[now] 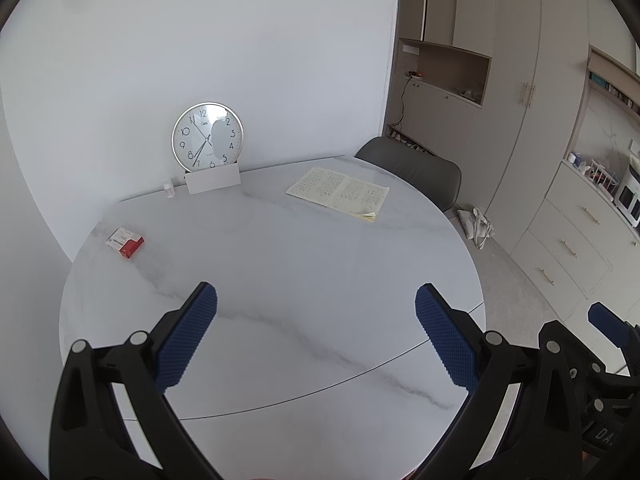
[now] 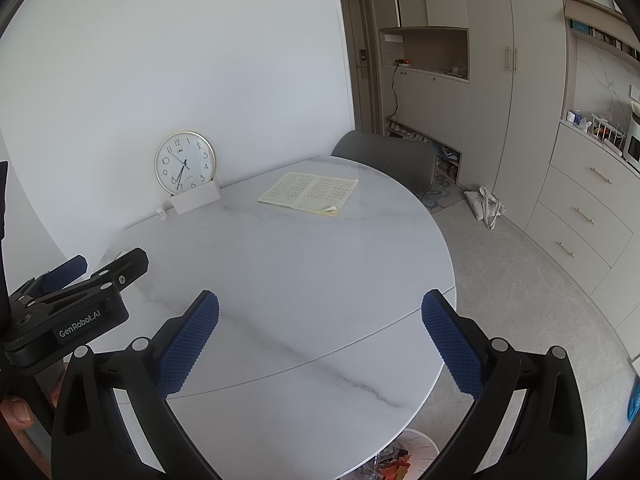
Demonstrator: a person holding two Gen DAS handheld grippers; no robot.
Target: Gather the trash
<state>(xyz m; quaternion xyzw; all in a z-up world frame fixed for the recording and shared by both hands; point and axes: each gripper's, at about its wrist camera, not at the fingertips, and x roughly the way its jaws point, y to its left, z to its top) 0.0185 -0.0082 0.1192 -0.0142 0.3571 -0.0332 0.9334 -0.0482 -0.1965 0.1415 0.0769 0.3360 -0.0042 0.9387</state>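
While both the left gripper (image 1: 316,334) and right gripper (image 2: 320,340) hung wide and empty over the table's (image 1: 280,264) near edge, the red-and-white carton (image 1: 125,243), likeliest trash, lay near the left edge; best taken across its narrow sides.

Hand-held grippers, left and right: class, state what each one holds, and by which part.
Nothing is held. The left hand-held gripper and right hand-held gripper both hang open above the table.
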